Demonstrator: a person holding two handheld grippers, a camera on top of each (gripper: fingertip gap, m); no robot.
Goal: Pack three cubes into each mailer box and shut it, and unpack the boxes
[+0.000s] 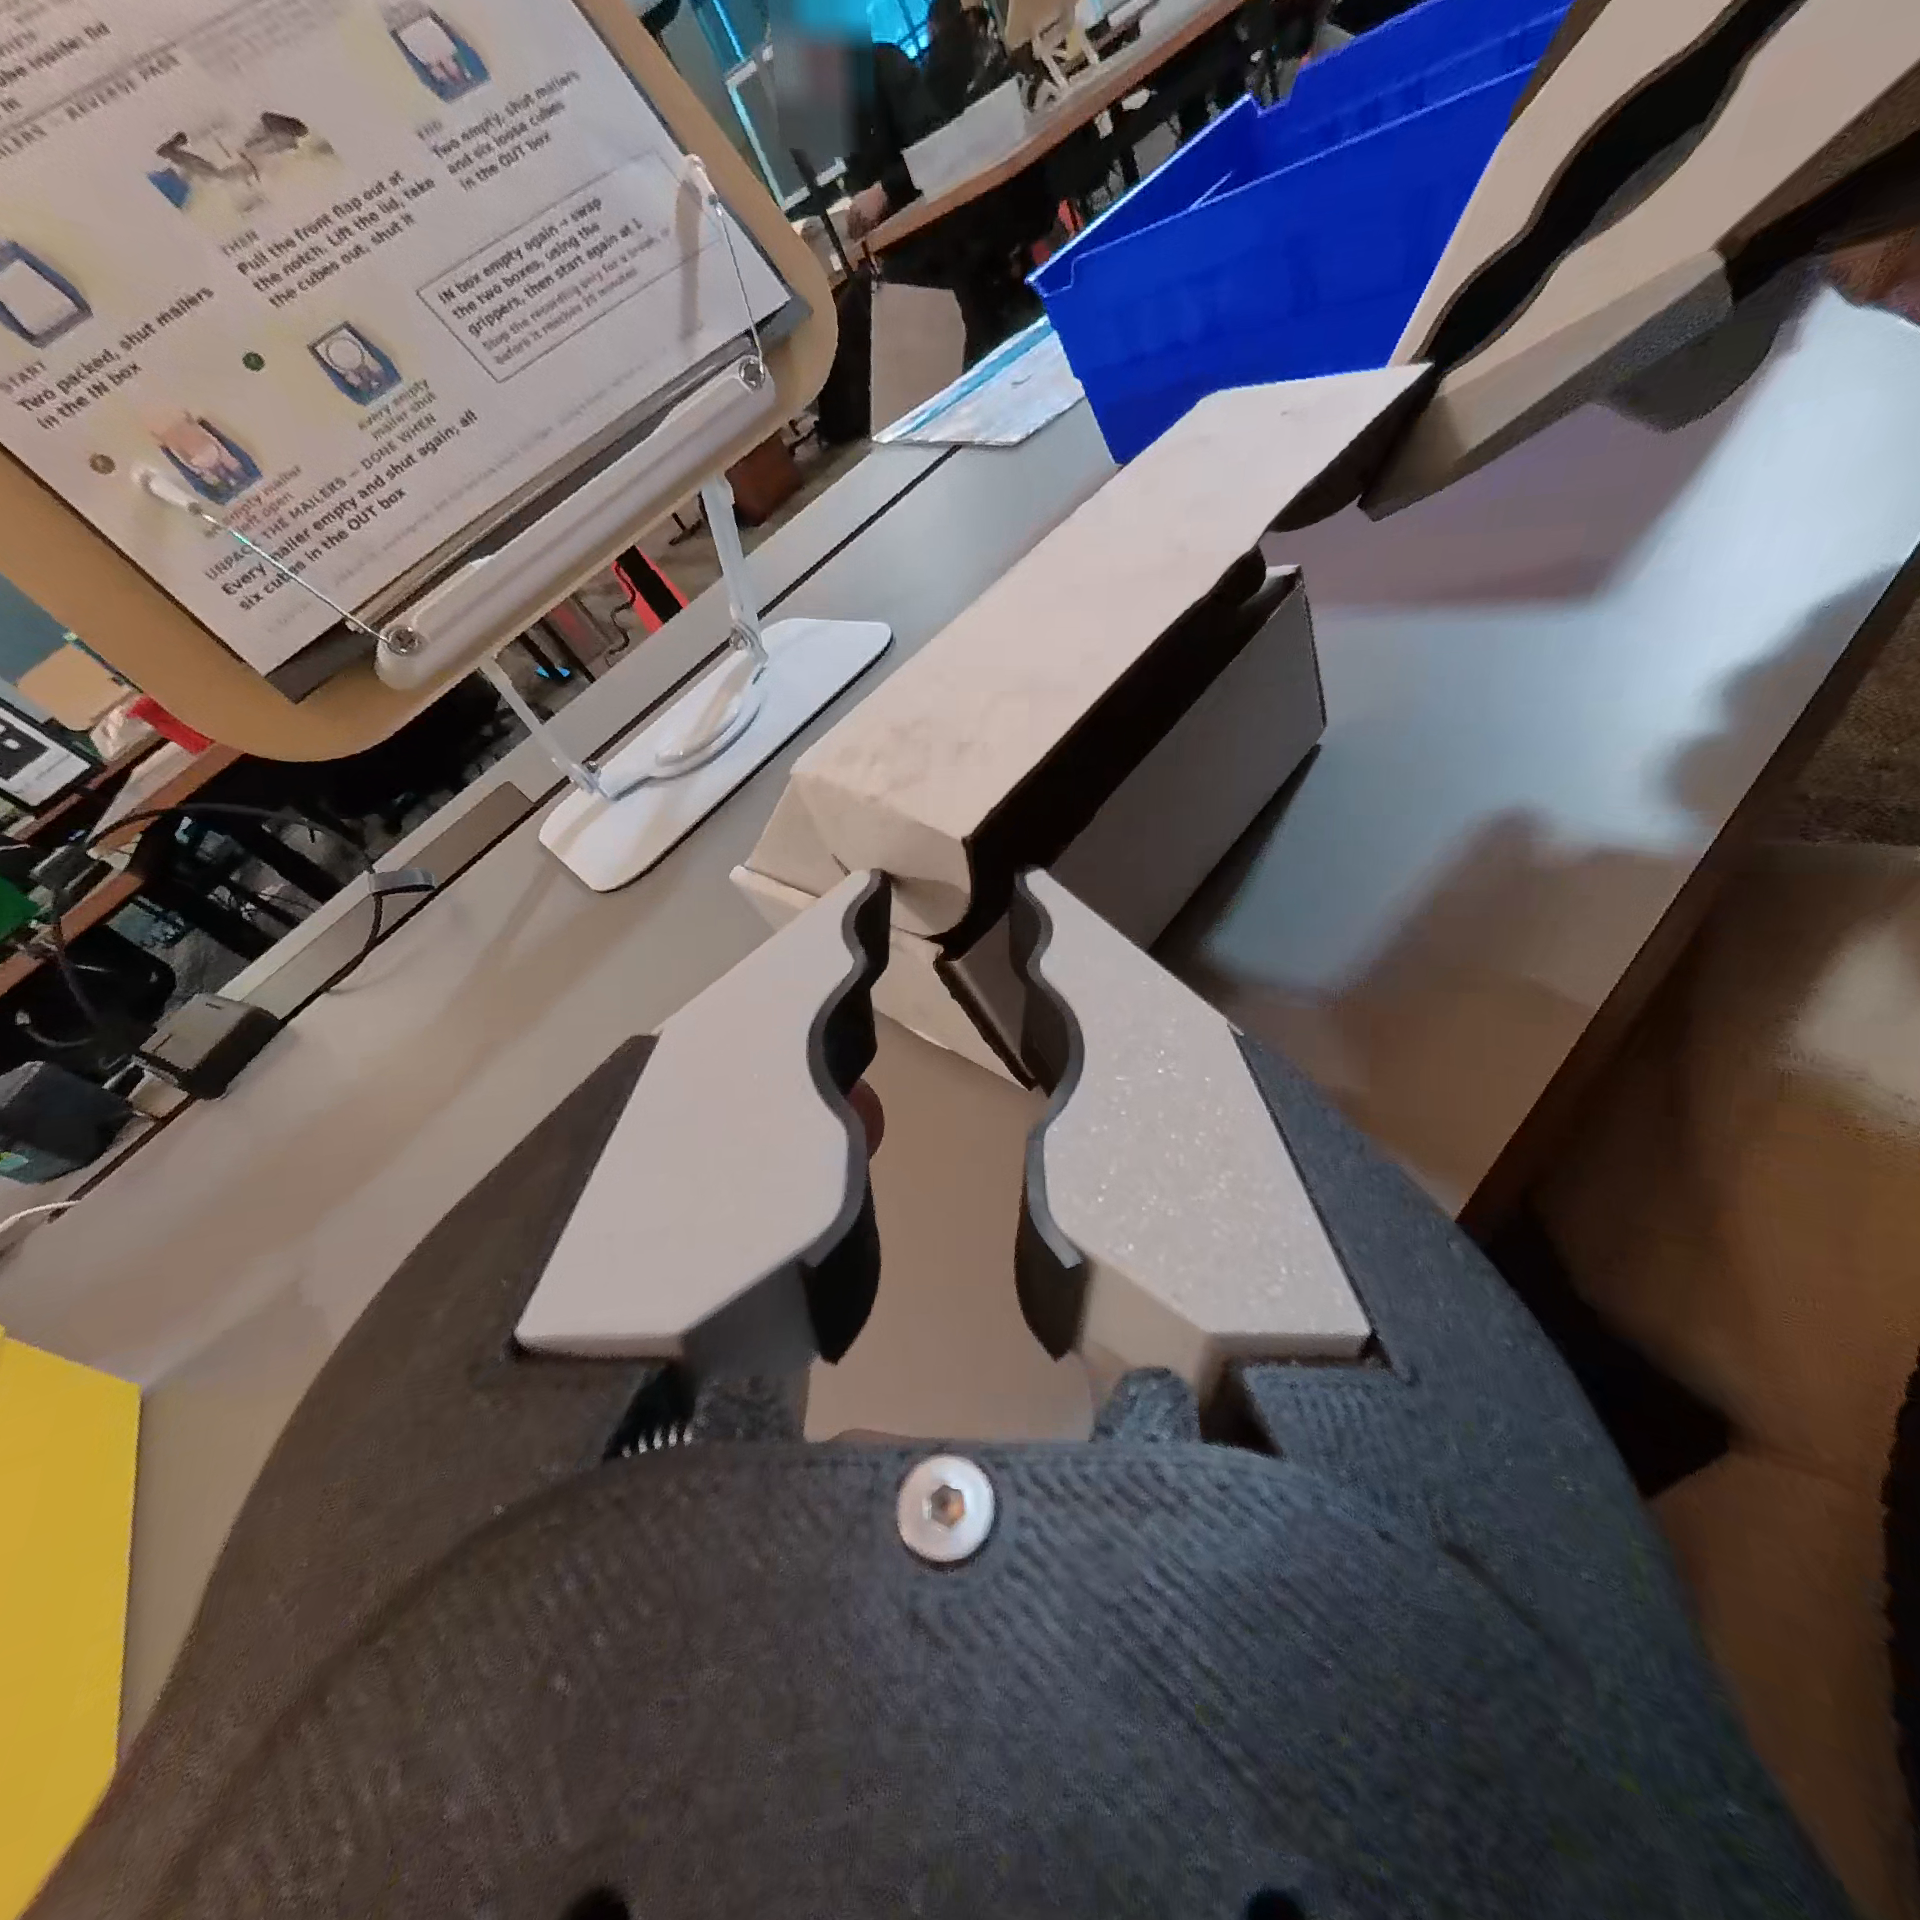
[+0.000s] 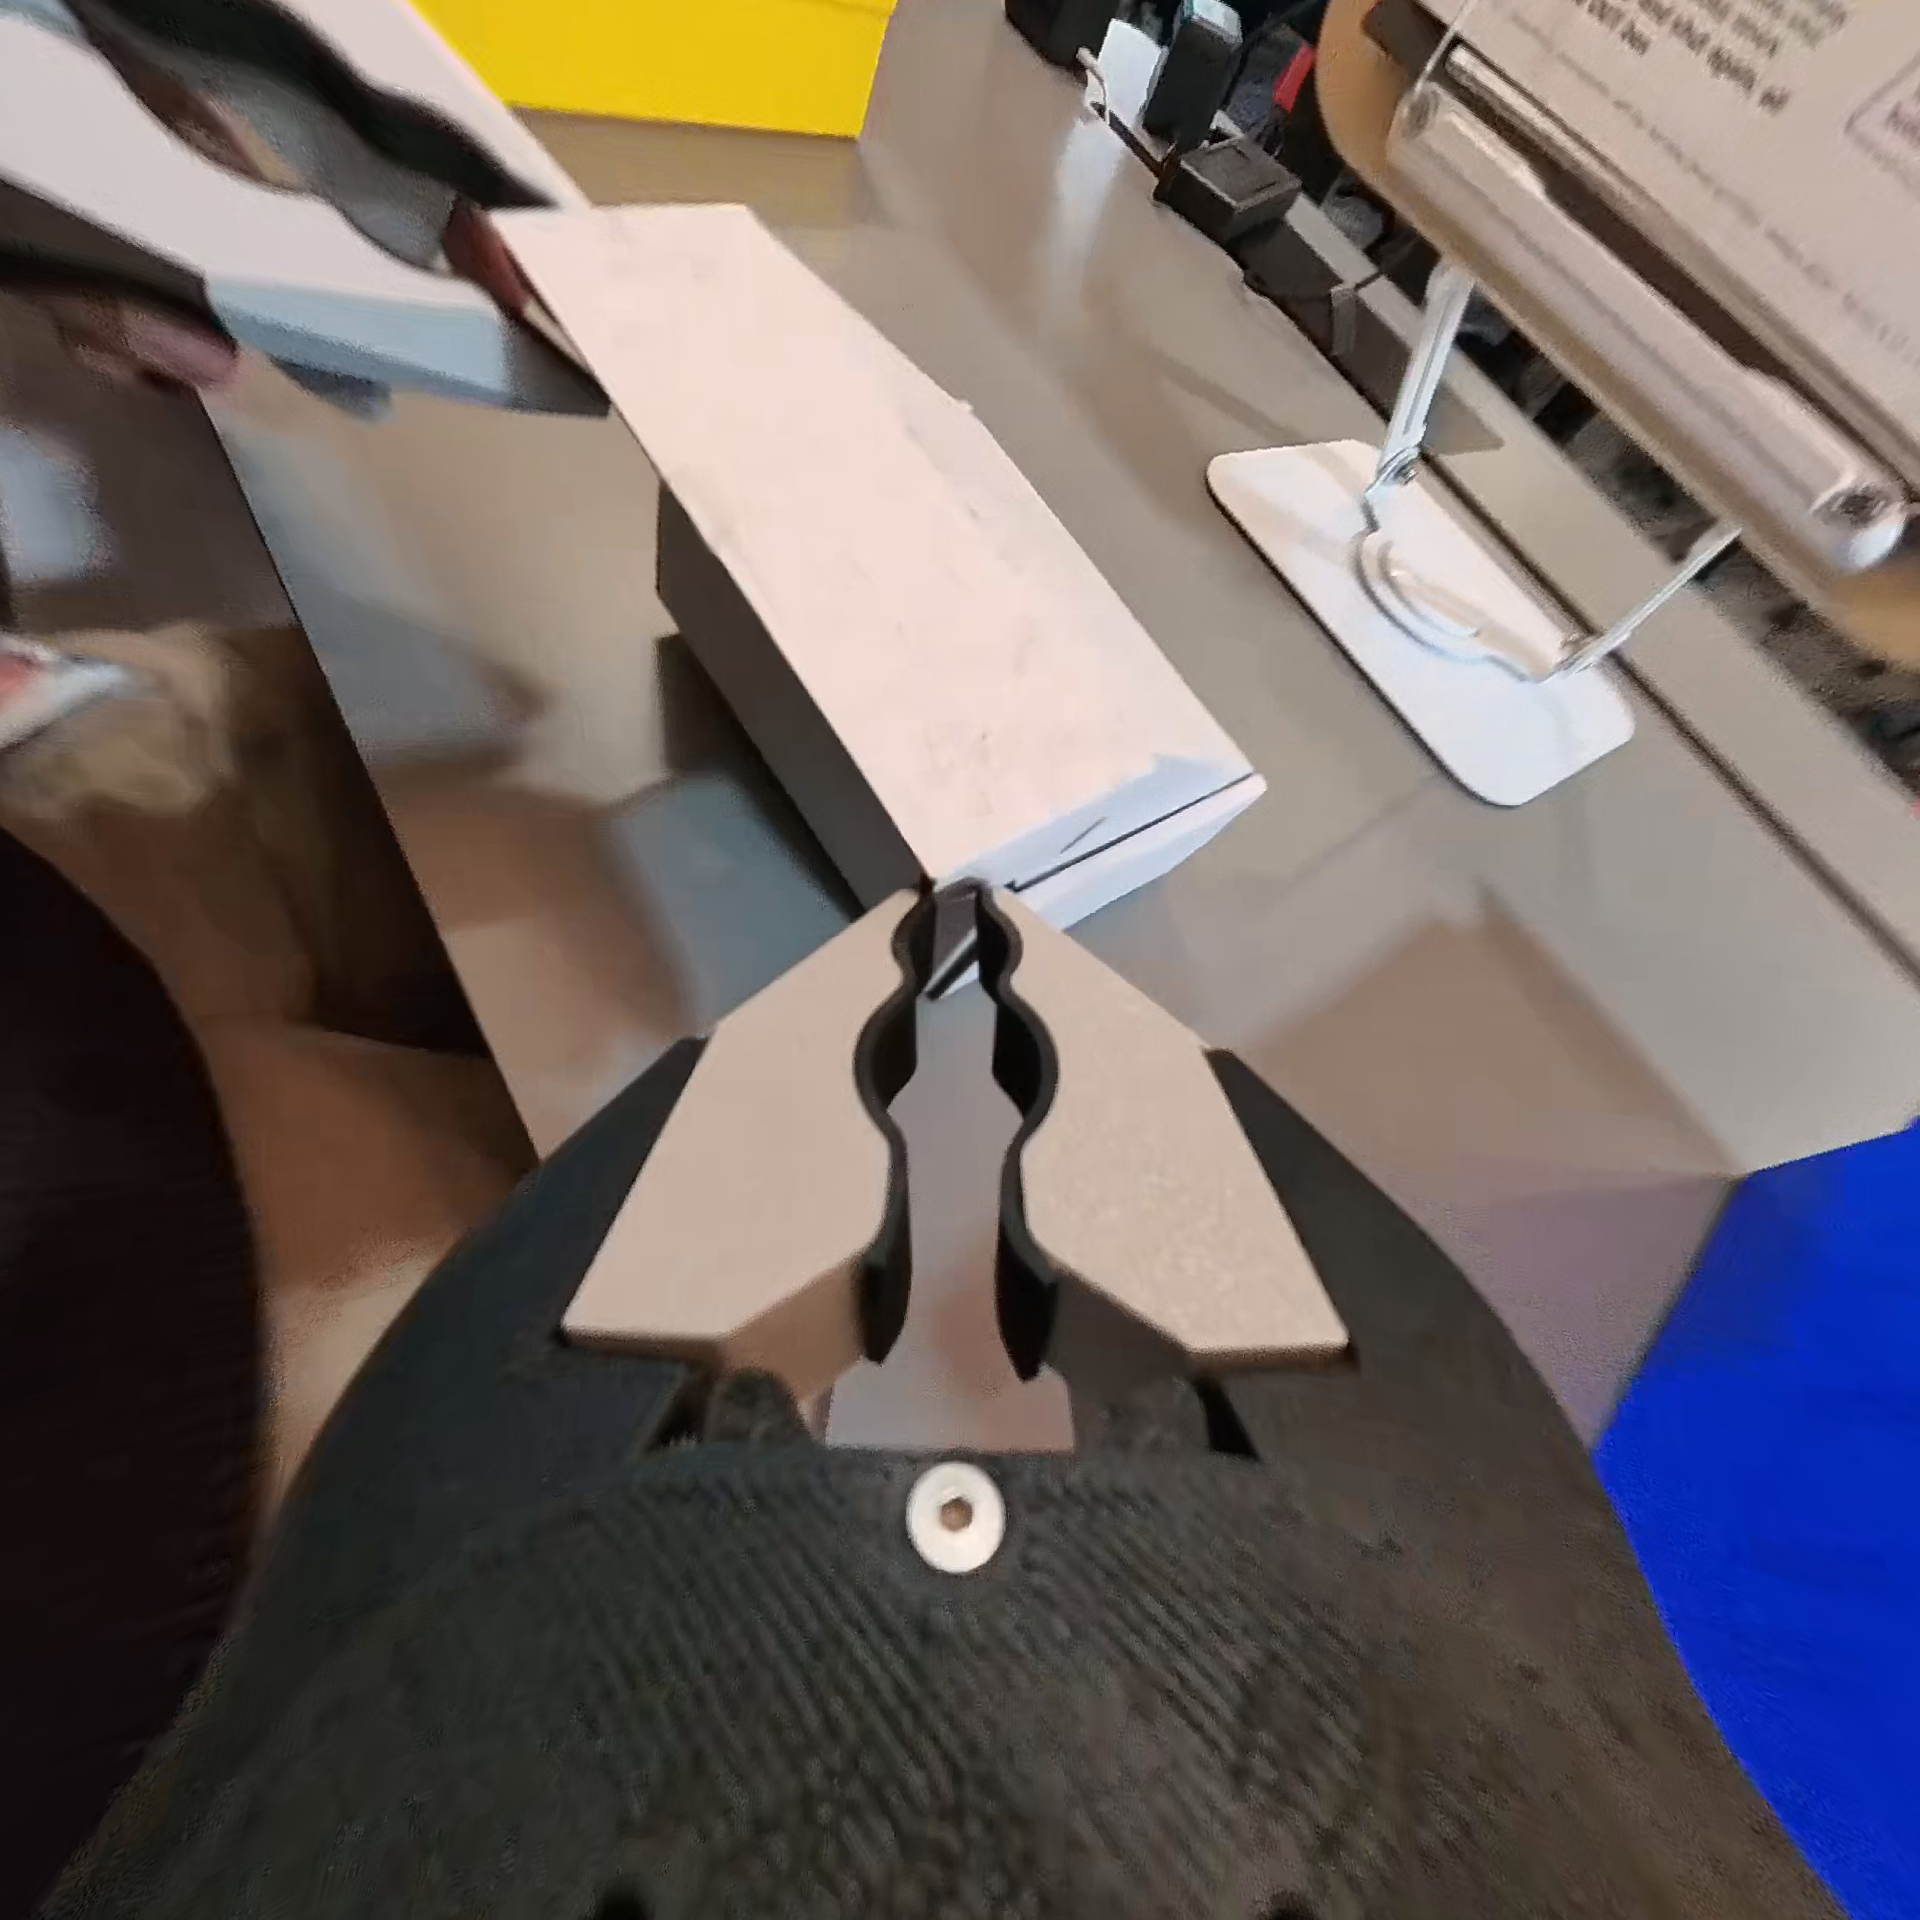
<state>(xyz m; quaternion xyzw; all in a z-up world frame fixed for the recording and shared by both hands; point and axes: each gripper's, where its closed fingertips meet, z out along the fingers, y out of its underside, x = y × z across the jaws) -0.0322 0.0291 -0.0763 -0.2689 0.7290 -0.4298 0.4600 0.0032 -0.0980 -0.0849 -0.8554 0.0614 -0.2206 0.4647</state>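
Observation:
A white mailer box (image 1: pixel 1039 644) lies on the grey table, its lid down over a dark front wall; it also shows in the right wrist view (image 2: pixel 852 540). My left gripper (image 1: pixel 951 904) is closed on the near corner of the lid's front edge. My right gripper (image 2: pixel 961 925) is shut on a dark flap at the box's other front corner. Each gripper shows in the other's view at the far end of the box: the right one (image 1: pixel 1382 447) and the left one (image 2: pixel 488 239), blurred. No cubes are in view.
A blue bin (image 1: pixel 1247 270) stands beyond the box, also near my right gripper (image 2: pixel 1787 1455). A yellow bin (image 2: pixel 665 62) sits on the other side. An instruction sheet on a white stand (image 1: pixel 717 748) stands behind the box. The table's front edge (image 1: pixel 1662 831) runs alongside the box. Spacing between my two grippers at the tips: around 15 cm.

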